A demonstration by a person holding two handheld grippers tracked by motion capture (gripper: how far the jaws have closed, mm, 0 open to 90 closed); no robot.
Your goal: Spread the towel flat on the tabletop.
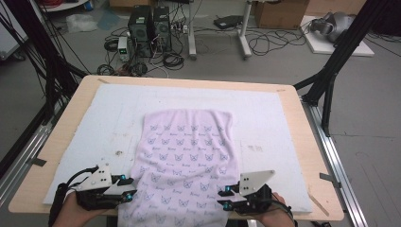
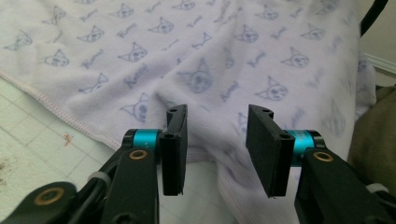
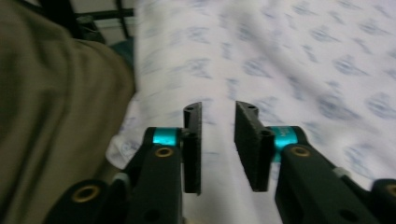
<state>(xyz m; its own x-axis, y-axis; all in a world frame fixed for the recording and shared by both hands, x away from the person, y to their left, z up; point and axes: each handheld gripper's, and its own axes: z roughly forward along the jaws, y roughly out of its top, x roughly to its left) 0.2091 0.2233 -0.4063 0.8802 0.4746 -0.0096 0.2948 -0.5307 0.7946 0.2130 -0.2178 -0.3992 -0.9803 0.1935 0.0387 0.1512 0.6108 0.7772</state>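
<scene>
With the left gripper (image 1: 126,189) and right gripper (image 1: 224,197) both spread and nothing pinched, the towel (image 1: 185,156) lying lengthwise on the mat (image 1: 265,118), its near end draped over the table edge, could be dragged off by its overhang.

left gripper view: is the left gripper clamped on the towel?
No, the left gripper stands open, with the towel lying beyond its pads.

White mat (image 1: 113,118), 2 PCs (image 1: 149,23), box (image 1: 280,13).
</scene>
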